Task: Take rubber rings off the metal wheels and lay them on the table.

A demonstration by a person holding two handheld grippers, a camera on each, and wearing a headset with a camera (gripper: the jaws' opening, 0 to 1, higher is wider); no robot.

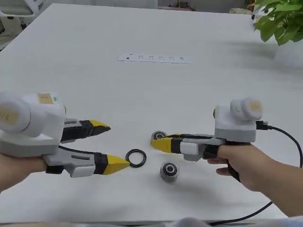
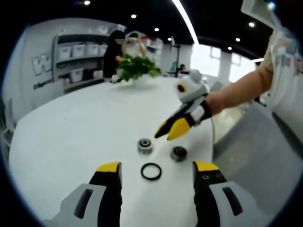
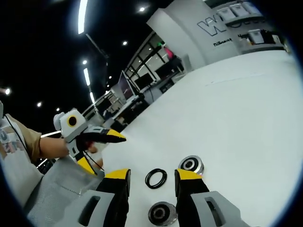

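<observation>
Head view first: what is lying around the fingers?
— A white table (image 1: 94, 38) is spreading out beyond both pairs of fingers. A power strip (image 1: 155, 58) is lying far ahead of them, and a plant (image 1: 279, 21) is leaning in well past the right gripper (image 1: 158, 143). In the left gripper view, shelves (image 2: 78, 61) are standing against the far wall and ceiling lights (image 2: 184, 19) are glowing overhead.

Is anything holding anything?
— Bins (image 2: 75, 51) are sitting on those shelves, but I am not making out what is in them. The plant is growing from a white pot (image 2: 142, 81) on the table.

Where is the ring sitting?
— The ring (image 1: 127, 157) is lying flat on the table between the two pairs of fingertips. It is just off the nearer finger of the left gripper (image 1: 115, 145) and touching neither gripper.

And the wheels?
— The silver wheel (image 1: 158, 136) is sitting just beside the right fingertips, on their far side. The dark wheel (image 1: 169, 171) is resting just beside them on the near side. Both are standing apart from the ring.

How are the fingers standing?
— Both pairs are spread and gripping nothing, with the left pair gaping wider. In the right gripper view, the ring (image 3: 155, 186) is showing through the gap between that gripper's own fingers.
</observation>
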